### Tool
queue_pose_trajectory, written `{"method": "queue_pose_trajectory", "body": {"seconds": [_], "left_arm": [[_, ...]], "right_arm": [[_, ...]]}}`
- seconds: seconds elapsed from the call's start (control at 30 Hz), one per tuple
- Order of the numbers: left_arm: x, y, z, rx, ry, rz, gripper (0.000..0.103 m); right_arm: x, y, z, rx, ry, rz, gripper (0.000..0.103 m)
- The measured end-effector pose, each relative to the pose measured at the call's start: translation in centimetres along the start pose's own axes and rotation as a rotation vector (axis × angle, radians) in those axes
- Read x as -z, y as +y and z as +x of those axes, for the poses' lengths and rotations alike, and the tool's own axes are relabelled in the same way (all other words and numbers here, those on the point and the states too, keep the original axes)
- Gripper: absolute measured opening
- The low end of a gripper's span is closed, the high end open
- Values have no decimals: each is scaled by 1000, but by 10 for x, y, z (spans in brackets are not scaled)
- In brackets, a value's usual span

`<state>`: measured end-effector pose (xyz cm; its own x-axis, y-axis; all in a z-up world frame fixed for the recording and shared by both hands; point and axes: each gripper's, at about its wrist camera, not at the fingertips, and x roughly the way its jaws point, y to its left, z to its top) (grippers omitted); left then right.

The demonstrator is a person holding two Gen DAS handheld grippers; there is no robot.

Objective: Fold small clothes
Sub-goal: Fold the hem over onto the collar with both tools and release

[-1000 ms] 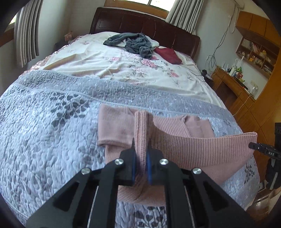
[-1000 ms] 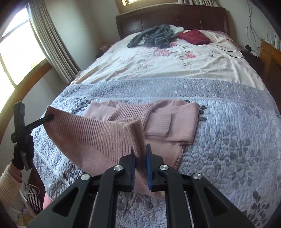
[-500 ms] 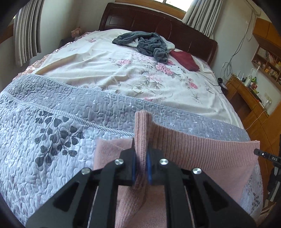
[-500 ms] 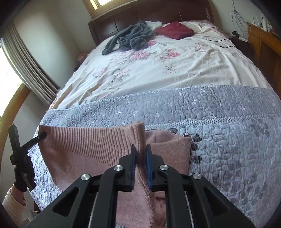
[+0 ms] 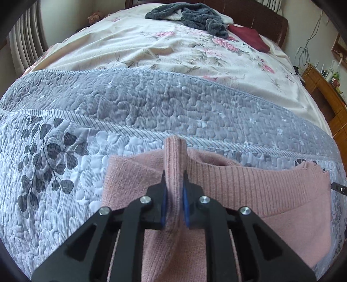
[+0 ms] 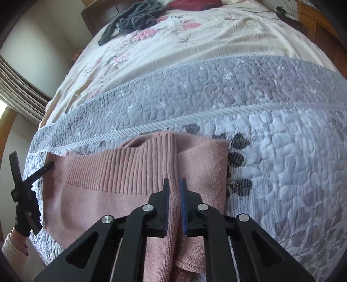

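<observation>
A pink knit sweater (image 5: pixel 271 191) lies folded over on the grey quilted bedspread (image 5: pixel 141 104). My left gripper (image 5: pixel 174 175) is shut on a pinched corner of its ribbed hem, which sticks up between the jaws. In the right wrist view the same sweater (image 6: pixel 104 195) spreads to the left, and my right gripper (image 6: pixel 174 182) is shut on the hem's other corner. The ribbed hem (image 6: pixel 130 169) now rests low over the sweater's far edge. The left gripper also shows at the left edge of the right wrist view, held by a gloved hand (image 6: pixel 26 219).
Beyond the grey bedspread lies a cream floral sheet (image 5: pixel 173 50) with a dark grey garment (image 5: pixel 195 15) and a dark red cloth (image 5: pixel 249 36) near the headboard. Wooden furniture (image 5: pixel 325 86) stands to the right of the bed, curtains (image 5: pixel 23 50) to the left.
Both grippers carried the sweater's hem forward and down, away from the bed's near edge, laying it over the far half. The raised fabric now lies almost flat.
</observation>
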<state>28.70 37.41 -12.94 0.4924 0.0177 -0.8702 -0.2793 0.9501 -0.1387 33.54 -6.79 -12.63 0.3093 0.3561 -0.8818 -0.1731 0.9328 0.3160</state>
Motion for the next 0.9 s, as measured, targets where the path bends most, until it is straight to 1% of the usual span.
{"method": "queue_pose_trajectory", "body": {"seconds": [0.1, 0.13, 0.17, 0.2, 0.27, 0.3, 0.37, 0.43, 0.47, 0.53, 0.6, 0.67, 0.77, 0.83, 0.87, 0.9], "left_arm": [[1, 14, -4, -19, -9, -32, 20], [2, 19, -9, -19, -20, -45, 24], [3, 24, -15, -21, -32, -57, 30], [4, 29, -22, -29, -47, -69, 32], [7, 34, -36, -22, -74, -82, 33], [10, 34, -43, -19, -83, -81, 34], [14, 29, -54, 10, -100, -68, 34], [21, 18, -62, 41, -109, -39, 34], [25, 12, -65, 59, -109, -22, 34], [31, 2, -67, 88, -111, 4, 35], [37, -4, -65, 88, -114, 12, 35], [41, -4, -59, 88, -100, 9, 35], [47, 0, -38, 60, -34, 4, 35], [50, 4, -22, 28, 29, 5, 35], [52, 6, -16, 17, 53, 4, 35], [53, 8, -13, 25, 64, 1, 35]], "right_arm": [[14, -4, 3, -31, 11, 18, 18], [18, -6, 3, -51, 13, 30, 20], [21, -8, 3, -78, 19, 46, 27], [22, -9, 2, -102, 20, 60, 32], [23, -10, 3, -131, 27, 77, 35], [23, -9, 6, -131, 36, 78, 35], [22, -3, 13, -105, 59, 57, 34], [20, 6, 17, -61, 62, 20, 22], [20, 9, 17, -44, 59, 5, 11], [19, 10, 16, -19, 53, 5, 10], [20, 7, 17, 8, 56, 15, 8], [21, 4, 19, 13, 61, 24, 8], [23, 0, 22, 19, 66, 44, 8], [23, 1, 24, 25, 70, 44, 8], [22, 2, 23, 24, 73, 39, 9], [22, 2, 20, 20, 75, 35, 13]]}}
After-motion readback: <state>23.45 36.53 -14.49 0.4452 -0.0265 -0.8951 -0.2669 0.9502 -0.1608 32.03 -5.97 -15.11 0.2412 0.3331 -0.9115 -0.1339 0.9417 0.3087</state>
